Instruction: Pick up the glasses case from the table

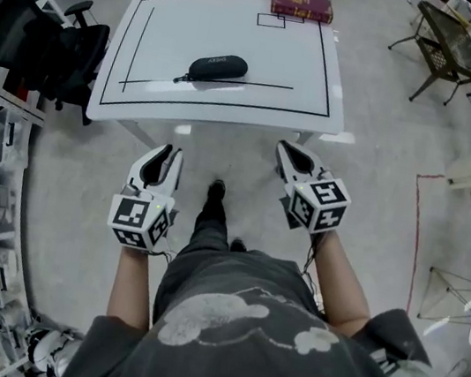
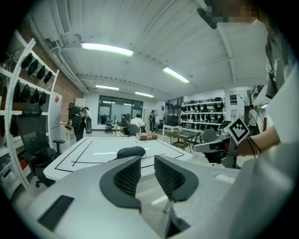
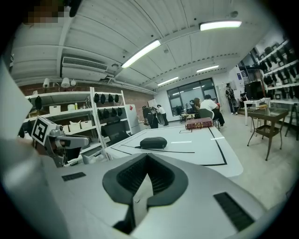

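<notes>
Well, both grippers hang in front of the person, short of the white table's [image 1: 229, 118] near edge, and neither one touches anything. The left gripper [image 1: 167, 156] has its jaws a little apart, a narrow gap between the ribbed pads with nothing in it; its own view looks through that gap at the tabletop beyond. The right gripper [image 1: 291, 150] is clenched, tips meeting, empty too.

Out on the table lies the black glasses case [image 1: 218, 68], flat on its long side, left of centre, resting against the black line marked across the surface, with a short cord trailing off its left end. It sits well apart from both grippers, closer in line with the left one. From the right gripper view it shows as a dark oval beyond the closed jaws.

At the far edge of the table rests a dark red book [image 1: 301, 2], well clear of the case. A black office chair [image 1: 62, 51] stands just beside the table's left side.
</notes>
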Demonstrator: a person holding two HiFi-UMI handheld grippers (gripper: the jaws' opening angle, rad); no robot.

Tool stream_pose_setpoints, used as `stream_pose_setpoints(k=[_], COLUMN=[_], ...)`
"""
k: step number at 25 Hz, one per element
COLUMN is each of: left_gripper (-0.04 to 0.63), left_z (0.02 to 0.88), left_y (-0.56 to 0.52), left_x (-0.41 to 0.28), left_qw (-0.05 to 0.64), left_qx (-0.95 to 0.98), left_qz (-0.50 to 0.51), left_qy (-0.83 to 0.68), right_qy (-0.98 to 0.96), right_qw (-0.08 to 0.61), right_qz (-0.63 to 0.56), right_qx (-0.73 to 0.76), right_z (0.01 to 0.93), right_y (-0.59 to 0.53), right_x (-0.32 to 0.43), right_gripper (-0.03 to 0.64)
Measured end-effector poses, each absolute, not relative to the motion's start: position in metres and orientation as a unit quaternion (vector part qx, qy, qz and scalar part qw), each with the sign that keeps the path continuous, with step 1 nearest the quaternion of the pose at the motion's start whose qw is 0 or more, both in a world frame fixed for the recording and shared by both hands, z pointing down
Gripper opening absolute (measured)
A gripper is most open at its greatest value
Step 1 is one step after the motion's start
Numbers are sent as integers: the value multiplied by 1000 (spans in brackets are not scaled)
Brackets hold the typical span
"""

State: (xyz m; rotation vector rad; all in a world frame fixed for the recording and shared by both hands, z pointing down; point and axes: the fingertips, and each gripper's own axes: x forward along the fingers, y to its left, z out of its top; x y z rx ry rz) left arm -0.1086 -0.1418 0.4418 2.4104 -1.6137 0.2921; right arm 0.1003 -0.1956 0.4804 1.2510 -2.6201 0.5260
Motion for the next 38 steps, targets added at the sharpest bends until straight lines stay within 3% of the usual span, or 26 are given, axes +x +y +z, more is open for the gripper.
stream_pose_setpoints(k=[6,12,22,38], left_gripper=[227,338,383,388], left_z=[451,461,498,565], left_y=[-198,-256,-336,-416], left_x=[-110,-110,-110,-91], left_qw=[120,122,100,77], left_qx=[839,859,879,886], left_qz=[111,150,266,403], left_qy=[-519,-475,-384,-217], right_qy=[-873,-865,-844,-820], right_qw=[93,96,109,136], right_qz=[177,181,185,203], right_qx=[444,459,491,518], right_z=[479,476,476,495], right_y=[-246,-291,-360,-444], right_x=[100,88,82,63], right_gripper=[0,0,0,0])
